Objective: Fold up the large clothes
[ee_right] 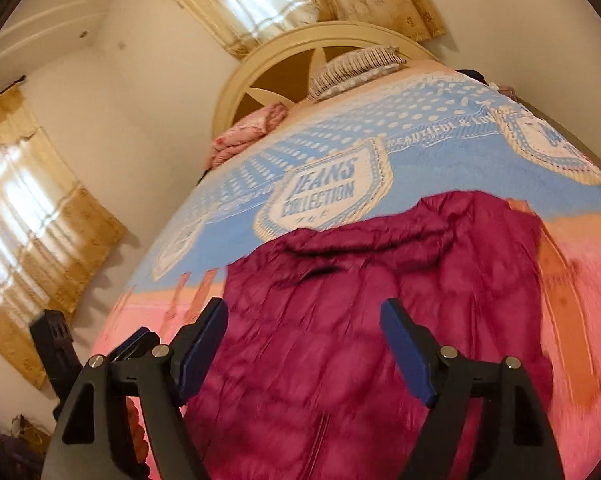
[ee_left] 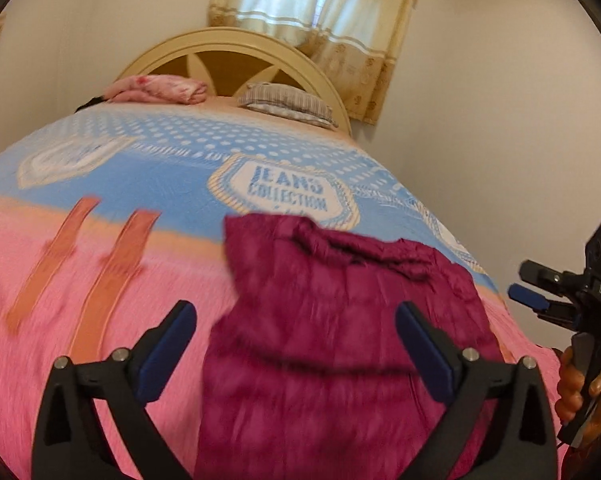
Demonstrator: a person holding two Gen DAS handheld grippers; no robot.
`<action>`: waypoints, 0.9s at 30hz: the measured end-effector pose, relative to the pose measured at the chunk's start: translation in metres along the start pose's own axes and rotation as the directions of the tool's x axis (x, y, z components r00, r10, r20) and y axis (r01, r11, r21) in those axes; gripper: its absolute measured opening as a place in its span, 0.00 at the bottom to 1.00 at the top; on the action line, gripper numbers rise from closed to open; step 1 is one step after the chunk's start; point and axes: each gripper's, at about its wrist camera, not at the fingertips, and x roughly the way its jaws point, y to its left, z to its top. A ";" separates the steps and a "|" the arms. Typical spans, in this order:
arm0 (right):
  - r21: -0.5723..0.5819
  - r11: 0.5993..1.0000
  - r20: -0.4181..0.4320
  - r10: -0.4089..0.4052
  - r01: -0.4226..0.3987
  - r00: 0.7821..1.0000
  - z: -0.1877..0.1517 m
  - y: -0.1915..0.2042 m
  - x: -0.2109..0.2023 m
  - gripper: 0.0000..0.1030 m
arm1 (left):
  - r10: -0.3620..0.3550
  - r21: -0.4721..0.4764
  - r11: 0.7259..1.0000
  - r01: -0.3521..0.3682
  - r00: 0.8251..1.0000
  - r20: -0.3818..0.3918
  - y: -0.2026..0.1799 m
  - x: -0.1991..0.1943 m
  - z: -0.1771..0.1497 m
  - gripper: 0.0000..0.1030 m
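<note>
one garment [ee_left: 340, 340], two pillows [ee_left: 286, 104] (one pink), two grippers [ee_left: 296, 340].

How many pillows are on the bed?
1 that I can tell: a striped pillow at the head of the bed, against the headboard. The pink bundle beside it looks like a folded blanket. More could be hidden out of view.

Two hand-held grippers hang side by side, both tipped downward with jaws spread and nothing between the blue pads. The left gripper [ee_left: 296, 320] stands at its widest, its black arms splayed; the right gripper [ee_right: 304, 320] is parted somewhat less. In the left wrist view the right gripper shows again at the right edge, and the person's right hand [ee_left: 580, 392] wraps its fingers around the handle.
</note>
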 end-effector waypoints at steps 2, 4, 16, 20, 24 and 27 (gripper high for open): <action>0.012 0.999 -0.018 -0.030 0.030 0.999 -0.022 -0.001 -0.018 0.77 | -0.024 -0.031 0.999 0.023 0.999 -0.023 0.012 -0.013 -0.016 0.99; -0.002 0.999 -0.035 -0.050 0.050 0.998 -0.046 -0.001 -0.039 0.77 | -0.027 -0.044 0.999 0.025 0.998 -0.059 0.023 -0.025 -0.036 0.99; -0.057 0.936 -0.066 -0.351 0.347 0.934 -0.200 -0.043 -0.159 0.77 | -0.074 0.089 0.992 0.084 0.991 -0.116 0.049 -0.083 -0.140 0.99; -0.038 0.925 -0.095 -0.380 0.378 0.920 -0.231 -0.057 -0.163 0.76 | -0.132 0.071 0.987 0.143 0.981 -0.141 0.055 -0.091 -0.164 0.99; -0.092 0.902 -0.100 -0.430 0.422 0.897 -0.249 -0.056 -0.153 0.76 | -0.078 0.054 0.995 0.088 0.984 -0.160 0.064 -0.090 -0.179 0.98; -0.140 0.883 -0.122 -0.464 0.447 0.878 -0.252 -0.055 -0.141 0.71 | -0.063 0.050 0.996 0.073 0.983 -0.172 0.070 -0.090 -0.186 0.98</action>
